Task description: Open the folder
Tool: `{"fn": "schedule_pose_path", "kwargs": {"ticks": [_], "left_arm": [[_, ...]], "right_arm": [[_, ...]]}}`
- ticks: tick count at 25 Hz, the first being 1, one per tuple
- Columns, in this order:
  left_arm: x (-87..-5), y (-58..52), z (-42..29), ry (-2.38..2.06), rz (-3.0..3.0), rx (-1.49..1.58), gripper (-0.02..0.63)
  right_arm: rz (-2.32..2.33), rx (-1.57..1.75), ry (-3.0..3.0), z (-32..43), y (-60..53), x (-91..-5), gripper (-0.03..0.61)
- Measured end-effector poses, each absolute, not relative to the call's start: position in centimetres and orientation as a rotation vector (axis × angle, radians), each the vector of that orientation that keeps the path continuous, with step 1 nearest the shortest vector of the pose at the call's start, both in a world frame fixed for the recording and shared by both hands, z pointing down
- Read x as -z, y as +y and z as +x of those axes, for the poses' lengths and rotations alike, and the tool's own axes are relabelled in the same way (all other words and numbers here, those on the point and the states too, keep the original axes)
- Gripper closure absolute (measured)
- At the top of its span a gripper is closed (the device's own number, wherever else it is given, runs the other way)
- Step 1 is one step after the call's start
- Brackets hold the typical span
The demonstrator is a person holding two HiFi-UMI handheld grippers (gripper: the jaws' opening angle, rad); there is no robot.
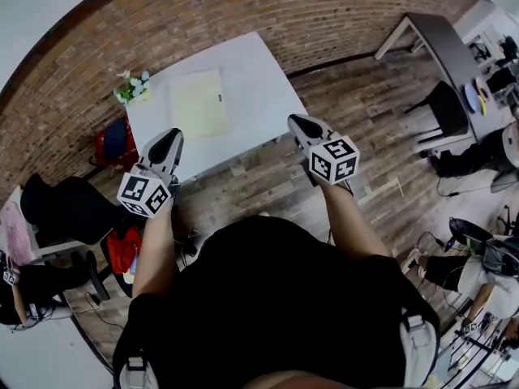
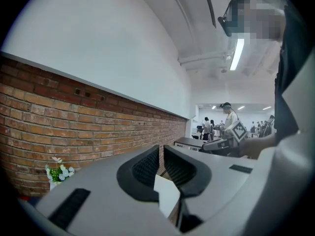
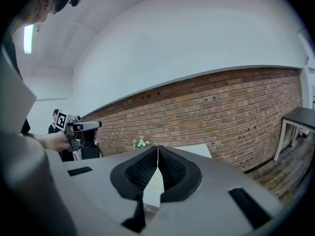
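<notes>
Folder (image 1: 199, 104): laid flat, closed, on the white bench (image 1: 259, 79); flowers (image 1: 132, 87) set at the bench's left corner. Left gripper (image 1: 171, 138) and right gripper (image 1: 299, 125): held short of the bench, fingers (image 3: 140, 171) closed, nothing gripped.

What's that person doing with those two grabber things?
A person stands in front of a white table with a gripper in each hand. The left gripper and the right gripper are both shut and empty, held in the air short of the table. A pale yellow folder lies flat on the table and looks closed, near a small bunch of flowers at the corner. Nothing has been touched yet.
</notes>
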State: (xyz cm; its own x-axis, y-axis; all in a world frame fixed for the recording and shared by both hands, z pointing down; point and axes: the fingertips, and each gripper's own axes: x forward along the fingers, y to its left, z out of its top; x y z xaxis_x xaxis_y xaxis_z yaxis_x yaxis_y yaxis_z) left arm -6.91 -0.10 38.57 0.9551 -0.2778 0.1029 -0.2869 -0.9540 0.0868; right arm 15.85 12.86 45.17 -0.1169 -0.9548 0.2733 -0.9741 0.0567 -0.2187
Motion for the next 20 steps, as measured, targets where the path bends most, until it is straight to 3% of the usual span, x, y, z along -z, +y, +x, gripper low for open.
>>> {"fn": "schedule_pose_path", "kwargs": {"ticks": [20], "left_arm": [[-39.1, -0.5, -6.3, -0.528, 2.997, -0.166, 0.577]], "right_arm": [[1.894, -0.577, -2.297, 15.2, 10.9, -46.2, 0.551]]}}
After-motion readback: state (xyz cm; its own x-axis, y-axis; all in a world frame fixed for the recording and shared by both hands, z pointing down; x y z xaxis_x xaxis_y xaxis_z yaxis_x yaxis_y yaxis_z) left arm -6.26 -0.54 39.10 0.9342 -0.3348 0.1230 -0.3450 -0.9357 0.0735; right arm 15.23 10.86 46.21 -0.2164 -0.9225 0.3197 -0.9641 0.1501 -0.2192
